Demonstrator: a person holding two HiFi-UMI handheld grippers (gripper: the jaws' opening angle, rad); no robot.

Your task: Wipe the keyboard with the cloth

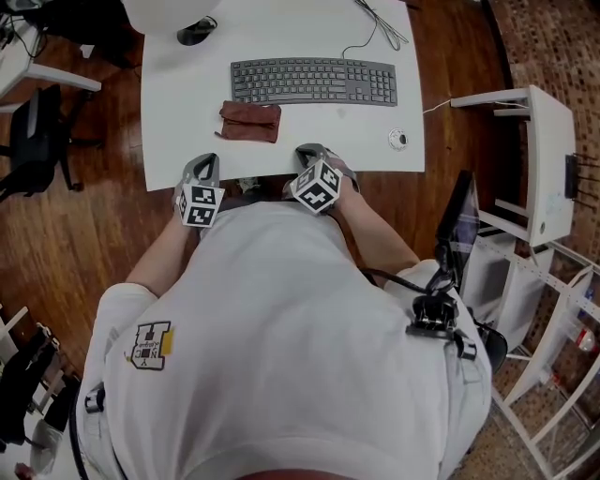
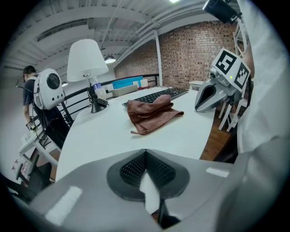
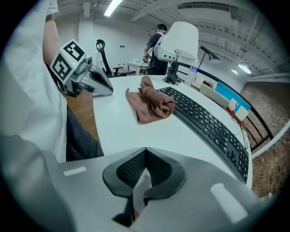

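Note:
A black keyboard [image 1: 314, 82] lies across the far half of the white table [image 1: 178, 112]. A crumpled brown cloth [image 1: 249, 121] rests just in front of its left end, also seen as the cloth [image 2: 152, 113] and the cloth [image 3: 152, 105] in the two gripper views. My left gripper [image 1: 204, 161] hovers at the table's near edge, left of the cloth, jaws shut and empty [image 2: 145, 152]. My right gripper [image 1: 314, 150] is at the near edge to the right of the cloth, also shut on nothing [image 3: 146, 150]. Neither touches the cloth or the keyboard [image 3: 208, 124].
A dark mouse [image 1: 196, 31] sits at the far left of the table, with a small round object [image 1: 398, 140] near the right front corner and cables [image 1: 375, 23] behind the keyboard. A white lamp [image 2: 86, 59] stands at the back. A white rack [image 1: 539, 159] is right of the table, a chair [image 1: 37, 141] left.

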